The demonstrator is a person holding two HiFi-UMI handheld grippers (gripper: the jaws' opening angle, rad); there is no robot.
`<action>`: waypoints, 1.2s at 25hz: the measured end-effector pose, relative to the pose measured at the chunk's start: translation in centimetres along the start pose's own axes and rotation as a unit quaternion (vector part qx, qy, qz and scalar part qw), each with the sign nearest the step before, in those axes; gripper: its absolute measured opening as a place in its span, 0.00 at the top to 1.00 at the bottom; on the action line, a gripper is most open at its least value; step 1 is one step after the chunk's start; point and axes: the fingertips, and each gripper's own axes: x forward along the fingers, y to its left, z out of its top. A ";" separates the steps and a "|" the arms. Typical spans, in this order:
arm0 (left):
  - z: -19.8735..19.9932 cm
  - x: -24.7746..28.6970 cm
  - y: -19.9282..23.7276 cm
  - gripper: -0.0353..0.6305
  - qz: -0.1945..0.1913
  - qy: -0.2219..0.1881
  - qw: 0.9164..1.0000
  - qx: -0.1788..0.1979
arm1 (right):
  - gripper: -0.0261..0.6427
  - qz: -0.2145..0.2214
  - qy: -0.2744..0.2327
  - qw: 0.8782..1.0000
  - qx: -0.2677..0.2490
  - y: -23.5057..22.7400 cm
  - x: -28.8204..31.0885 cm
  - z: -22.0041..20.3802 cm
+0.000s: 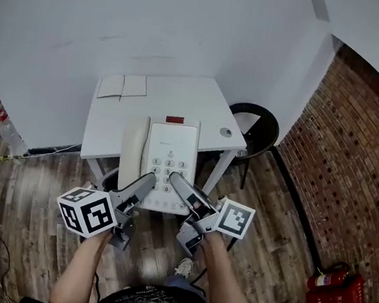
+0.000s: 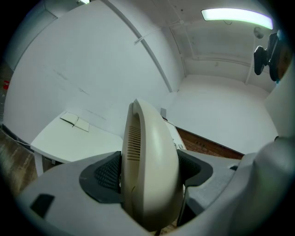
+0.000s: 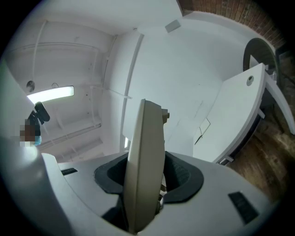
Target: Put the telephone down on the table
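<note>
The left tool point(image 1: 145, 182) is clamped on the handset point(image 2: 150, 152) side of the telephone point(image 1: 168, 157). The right tool point(image 1: 180, 182) is clamped on the thin edge of the keypad side. On both, the pads are pressed against cream plastic, so nothing looks loose. The telephone is held up in the air just short of the near edge of the surface point(image 1: 196, 103), and by the look of it it's not resting there yet.

For a clean set-down, both tools should be moved forward together and kept level with each other. That way the body isn't twisted and the handset isn't tipped out of its cradle. The base is best lowered flat onto the bare near half of the surface. It should be kept clear of the folded paper point(image 1: 122, 86) at the surface's far left and the small round thing point(image 1: 226, 132) by its right edge. The grips should only be let go once the weight is taken by the surface.

The keypad, and the gap between telephone and surface, are only given by the head view. The actual pad contact is only shown by the two gripper views; from above it's hidden under the tool bodies.
</note>
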 end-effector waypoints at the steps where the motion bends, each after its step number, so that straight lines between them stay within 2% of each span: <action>1: 0.1 1.5 -0.2 0.41 0.003 0.001 1.000 0.000 | 0.69 0.001 0.001 1.000 0.003 -0.8 -0.3 1.3; 7: -0.1 9.8 -2.1 0.41 0.019 0.005 1.000 0.001 | 0.69 0.005 0.003 1.000 0.020 -5.0 -2.5 8.6; 14: 0.0 15.3 -2.9 0.41 0.043 0.000 0.999 0.007 | 0.69 0.020 0.015 0.999 0.030 -8.3 -3.5 13.4; 20: 0.0 17.9 -2.6 0.41 0.067 -0.008 0.998 0.004 | 0.69 0.029 0.033 0.998 0.045 -10.4 -3.4 15.5; 30: -0.1 19.2 -1.3 0.41 0.094 -0.021 0.995 0.005 | 0.69 0.044 0.054 0.996 0.057 -12.4 -2.5 16.1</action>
